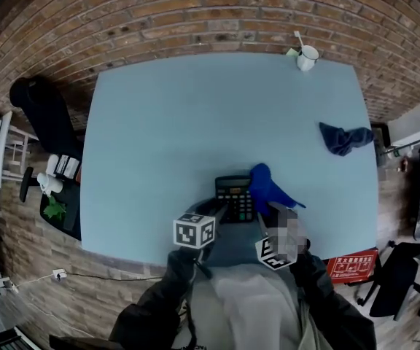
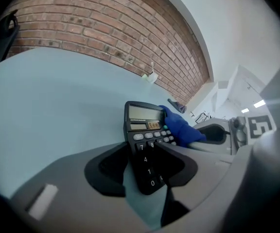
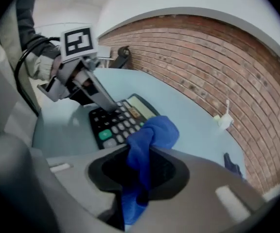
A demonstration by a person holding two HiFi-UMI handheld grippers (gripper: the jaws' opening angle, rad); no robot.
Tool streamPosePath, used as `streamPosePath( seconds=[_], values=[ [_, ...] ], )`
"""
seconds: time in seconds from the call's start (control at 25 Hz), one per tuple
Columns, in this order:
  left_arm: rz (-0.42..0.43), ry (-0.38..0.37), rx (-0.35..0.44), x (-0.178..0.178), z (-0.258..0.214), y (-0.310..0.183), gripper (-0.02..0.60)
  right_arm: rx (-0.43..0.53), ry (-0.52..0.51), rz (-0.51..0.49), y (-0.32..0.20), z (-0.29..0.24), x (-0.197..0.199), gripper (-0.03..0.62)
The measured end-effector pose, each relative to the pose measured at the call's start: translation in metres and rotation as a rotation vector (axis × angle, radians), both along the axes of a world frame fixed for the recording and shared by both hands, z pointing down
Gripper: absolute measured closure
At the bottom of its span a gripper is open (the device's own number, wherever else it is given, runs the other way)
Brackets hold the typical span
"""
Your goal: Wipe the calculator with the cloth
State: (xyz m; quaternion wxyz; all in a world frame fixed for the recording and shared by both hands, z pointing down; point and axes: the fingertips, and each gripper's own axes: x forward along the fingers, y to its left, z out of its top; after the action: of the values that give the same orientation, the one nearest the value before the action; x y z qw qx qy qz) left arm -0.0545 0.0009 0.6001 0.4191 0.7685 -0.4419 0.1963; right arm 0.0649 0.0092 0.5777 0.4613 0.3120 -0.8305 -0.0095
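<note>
While the left gripper [image 2: 144, 148] is clamped on the calculator [image 2: 145, 123] at its keypad end, steadying it, the right gripper [image 3: 140, 150] pinches the blue cloth [image 3: 152, 130]. The cloth's bunched free end juts just beyond those jaws, at the calculator's right edge. Wiping looks about to begin. The next move is to press the cloth onto the keys and draw it across, with a firm left grip. The calculator rests on the table [image 1: 195, 122], its long axis running straight out from the left jaws and its display end pointing away toward the brick wall [image 2: 106, 33].
</note>
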Motion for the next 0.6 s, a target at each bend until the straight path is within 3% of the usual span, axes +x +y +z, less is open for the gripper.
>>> streamPosePath(
  seconds=[0.12,0.2,0.36,0.48,0.6],
  values=[
    [-0.010,0.004,-0.005,0.002,0.000,-0.001,0.405,0.034,-0.017,-0.172,0.020,-0.007,-0.054,0.500],
    [-0.017,0.014,-0.007,0.003,0.000,-0.001,0.405,0.040,-0.061,-0.212,0.012,-0.010,-0.080,0.500],
    [-0.012,0.020,-0.004,0.001,-0.001,-0.001,0.411,0.098,-0.092,-0.155,-0.047,-0.013,-0.079,0.502],
    [-0.016,0.020,-0.006,-0.001,-0.001,-0.003,0.426,0.027,-0.163,-0.060,-0.050,-0.013,-0.058,0.502],
    [0.012,0.022,-0.010,0.006,0.000,-0.003,0.430,-0.062,-0.203,0.064,-0.018,-0.008,-0.034,0.503]
  ],
)
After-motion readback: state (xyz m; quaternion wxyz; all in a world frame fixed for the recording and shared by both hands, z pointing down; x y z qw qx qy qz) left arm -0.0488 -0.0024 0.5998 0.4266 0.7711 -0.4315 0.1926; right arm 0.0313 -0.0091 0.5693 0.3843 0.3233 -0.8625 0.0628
